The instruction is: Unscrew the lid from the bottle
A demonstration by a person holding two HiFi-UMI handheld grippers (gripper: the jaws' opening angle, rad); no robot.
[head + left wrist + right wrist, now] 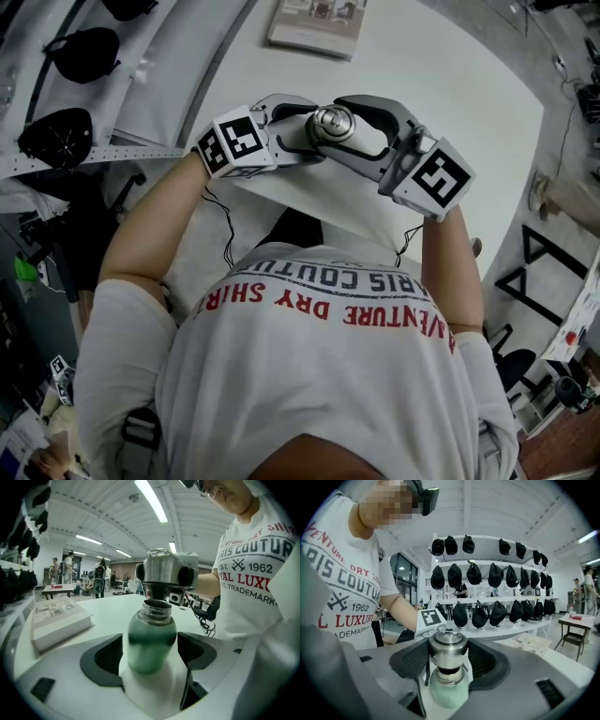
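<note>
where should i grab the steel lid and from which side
Grip the lid by its round side wall, jaws on opposite sides, as the right gripper does now. Come in level from the side away from the left gripper, which clamps the bottle body below. The lid's wall stands upright, so jaws should seat flat.

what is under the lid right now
Below the lid, which the right gripper clamps, stands the open threaded neck of the green bottle, which the left gripper grips. The bottle's inside cannot be seen: the lid hides its mouth.
</note>
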